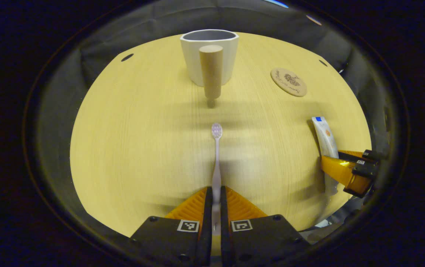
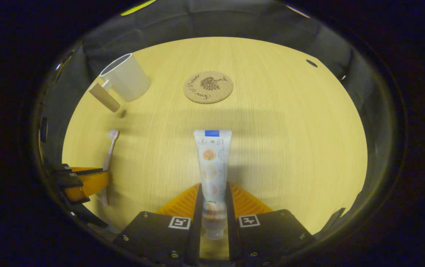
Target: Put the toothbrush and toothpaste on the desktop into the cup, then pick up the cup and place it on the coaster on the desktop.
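My left gripper (image 1: 216, 202) is shut on the handle of a pale toothbrush (image 1: 216, 155), whose bristle head points toward the cup. The white cup (image 1: 209, 55) with a wooden handle stands at the far side of the round wooden table (image 1: 131, 148). My right gripper (image 2: 212, 207) is shut on a white toothpaste tube (image 2: 211, 163), cap end toward the camera. The round cork coaster (image 2: 208, 87) lies beyond the tube, to the right of the cup (image 2: 125, 78). The left gripper view also shows the right gripper (image 1: 348, 170), the tube (image 1: 325, 139) and the coaster (image 1: 288, 82).
The left gripper (image 2: 82, 181) with the toothbrush (image 2: 109, 155) appears at the left of the right gripper view. The table has small dark holes (image 1: 127, 57) near its far rim. Dark cloth walls surround the table on all sides.
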Demonstrator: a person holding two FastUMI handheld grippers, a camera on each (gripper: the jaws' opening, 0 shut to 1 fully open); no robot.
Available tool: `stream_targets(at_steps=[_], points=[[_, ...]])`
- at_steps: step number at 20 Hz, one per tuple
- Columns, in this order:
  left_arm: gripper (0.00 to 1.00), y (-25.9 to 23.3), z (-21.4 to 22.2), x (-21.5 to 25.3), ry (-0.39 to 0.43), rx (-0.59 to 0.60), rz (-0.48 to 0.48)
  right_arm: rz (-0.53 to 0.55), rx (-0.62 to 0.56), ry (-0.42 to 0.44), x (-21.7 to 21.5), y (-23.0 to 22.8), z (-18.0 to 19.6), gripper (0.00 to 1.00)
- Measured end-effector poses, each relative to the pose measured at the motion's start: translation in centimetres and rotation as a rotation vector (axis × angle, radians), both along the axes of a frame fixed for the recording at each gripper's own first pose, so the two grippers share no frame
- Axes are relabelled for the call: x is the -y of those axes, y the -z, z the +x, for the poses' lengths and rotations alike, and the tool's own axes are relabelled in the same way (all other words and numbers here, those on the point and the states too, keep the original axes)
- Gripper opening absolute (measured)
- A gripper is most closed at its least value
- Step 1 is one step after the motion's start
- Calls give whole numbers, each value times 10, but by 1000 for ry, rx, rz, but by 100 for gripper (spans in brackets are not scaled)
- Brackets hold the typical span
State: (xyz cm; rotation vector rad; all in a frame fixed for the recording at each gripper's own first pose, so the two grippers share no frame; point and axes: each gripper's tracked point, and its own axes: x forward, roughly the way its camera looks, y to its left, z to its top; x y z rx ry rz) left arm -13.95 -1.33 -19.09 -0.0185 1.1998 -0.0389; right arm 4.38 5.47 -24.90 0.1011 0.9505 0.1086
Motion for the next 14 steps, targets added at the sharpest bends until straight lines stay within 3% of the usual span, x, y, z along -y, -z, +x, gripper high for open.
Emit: stream_targets(at_steps=[1, 2, 3, 4, 6, 7, 14], points=[[18, 0, -1, 0, 3, 3, -5, 11, 20, 17, 2, 1, 3, 32], [18, -1, 1, 0, 7, 10, -13, 39, 17, 24, -3, 7, 8, 22], [25, 0, 3, -1, -4, 28, -17, 64, 25, 23, -2, -1, 1, 22], [12, -1, 2, 0, 1, 30, -23, 79, 26, 24, -1, -2, 1, 22], [12, -3, 2, -1, 4, 49, -37, 116, 69, 35, -2, -6, 3, 22], [12, -3, 0, -1, 2, 57, -46, 136, 65, 32, -3, -5, 2, 16], [12, -26, -5, 1, -56, 138, -144, 206, 117, 42, -2, -27, -7, 16]])
